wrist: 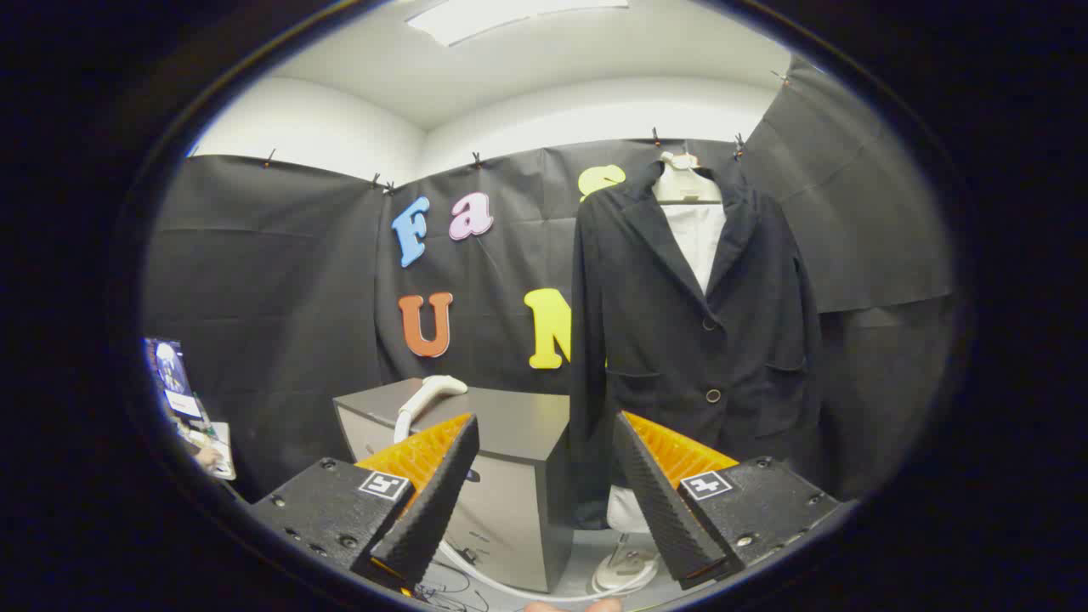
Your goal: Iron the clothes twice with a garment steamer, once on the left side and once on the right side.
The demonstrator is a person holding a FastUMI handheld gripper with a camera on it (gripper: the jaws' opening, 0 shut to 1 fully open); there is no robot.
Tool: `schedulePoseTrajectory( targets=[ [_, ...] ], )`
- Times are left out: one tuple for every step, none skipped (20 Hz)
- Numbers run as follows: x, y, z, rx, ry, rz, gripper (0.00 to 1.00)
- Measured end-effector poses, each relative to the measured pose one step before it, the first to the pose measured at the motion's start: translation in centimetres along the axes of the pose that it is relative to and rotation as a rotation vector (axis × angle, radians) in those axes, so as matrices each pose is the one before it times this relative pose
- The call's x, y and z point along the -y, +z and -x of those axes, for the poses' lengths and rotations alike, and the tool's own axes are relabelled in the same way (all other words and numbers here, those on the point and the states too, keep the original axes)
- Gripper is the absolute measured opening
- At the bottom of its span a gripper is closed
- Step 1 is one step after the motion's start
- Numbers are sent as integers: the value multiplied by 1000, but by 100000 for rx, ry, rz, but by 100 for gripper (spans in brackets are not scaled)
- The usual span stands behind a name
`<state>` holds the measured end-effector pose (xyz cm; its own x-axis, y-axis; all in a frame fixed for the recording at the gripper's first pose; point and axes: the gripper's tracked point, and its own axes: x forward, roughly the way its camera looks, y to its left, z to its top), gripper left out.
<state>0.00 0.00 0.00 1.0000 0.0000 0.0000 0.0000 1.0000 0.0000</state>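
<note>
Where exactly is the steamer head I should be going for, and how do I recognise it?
Find the dark jacket hanging on the booth wall; beside it stands a grey cabinet. The steamer head lies on the cabinet's dark top, beyond the open gripper, above one finger. It is the only white curved piece there, with a white hose running down from it.

My one view rides on the gripper, looking forward and slightly up along its spread fingers, with the desk near ahead and the hanging jacket beyond.
</note>
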Motion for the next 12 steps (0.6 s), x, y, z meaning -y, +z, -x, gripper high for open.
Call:
schedulePoseTrajectory(
  targets=[
    [-66, -28, 31, -796, -65, 44, 100],
    [-205, -30, 161, -88, 103, -427, 100],
    [-73, 66, 94, 35, 182, -859, 100],
    [-97, 131, 110, 102, 234, -1111, 100],
    [-27, 9, 78, -323, -56, -686, 100],
    [7, -7, 29, -921, -566, -339, 100],
    [-15, -225, -107, -925, -716, -264, 100],
    [-131, 38, -35, -551, -226, -395, 100],
    [-132, 147, 115, -112, 9, -362, 100],
    [-53, 58, 79, -380, -214, 107, 100],
    [-141, -88, 30, -352, -730, 391, 100],
    [-323, -111, 40, -334, -409, 372, 100]
  ],
)
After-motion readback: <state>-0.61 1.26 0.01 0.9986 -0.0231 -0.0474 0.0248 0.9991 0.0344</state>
